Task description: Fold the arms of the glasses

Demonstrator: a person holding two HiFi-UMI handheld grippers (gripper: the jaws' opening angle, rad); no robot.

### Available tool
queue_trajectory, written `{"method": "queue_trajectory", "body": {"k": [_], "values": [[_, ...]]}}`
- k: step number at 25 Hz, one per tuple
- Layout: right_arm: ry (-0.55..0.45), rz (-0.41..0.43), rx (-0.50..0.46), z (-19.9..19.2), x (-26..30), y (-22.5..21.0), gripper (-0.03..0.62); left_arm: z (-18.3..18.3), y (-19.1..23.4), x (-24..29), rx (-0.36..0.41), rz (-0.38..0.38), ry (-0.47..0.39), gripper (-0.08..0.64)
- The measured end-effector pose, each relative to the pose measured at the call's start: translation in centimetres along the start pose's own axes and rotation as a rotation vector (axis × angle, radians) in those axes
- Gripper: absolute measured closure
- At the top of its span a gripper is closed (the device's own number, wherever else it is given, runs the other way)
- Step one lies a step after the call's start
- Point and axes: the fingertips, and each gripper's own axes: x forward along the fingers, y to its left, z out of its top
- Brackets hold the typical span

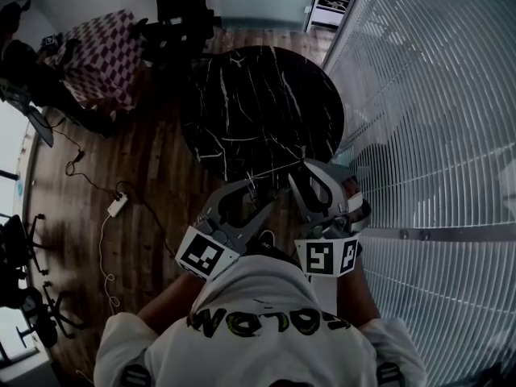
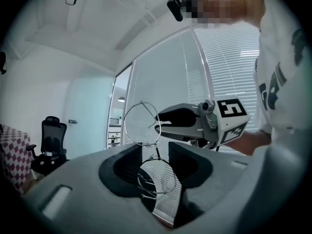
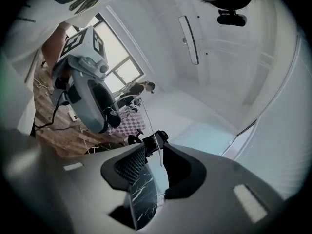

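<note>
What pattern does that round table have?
Black marble with thin white veins; the round table shows best in the head view.

The person wears a white short-sleeved shirt [image 1: 266,357] with yellow-green, dark-edged lettering across the chest, and a small black camera [image 3: 233,17] at the head. The left gripper [image 1: 256,197] and right gripper [image 1: 320,176] have smooth grey shells with dark inner pads. The left cube [image 1: 201,255] and right cube [image 1: 326,258] are white with black square markers.

The head view looks steeply down on the left tool [image 1: 256,200], right tool [image 1: 321,172] and tabletop [image 1: 258,103]; each tool view closely faces the other tool.
</note>
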Motion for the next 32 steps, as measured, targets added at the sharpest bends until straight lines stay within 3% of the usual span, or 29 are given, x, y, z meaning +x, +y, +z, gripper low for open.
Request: {"method": "queue_trajectory", "body": {"k": [32], "values": [[0.039, 0.141, -0.021, -0.3, 1.0, 4.7, 0.476, -0.7, 1.2, -0.9, 0.022, -0.004, 0.024, 0.383]]}}
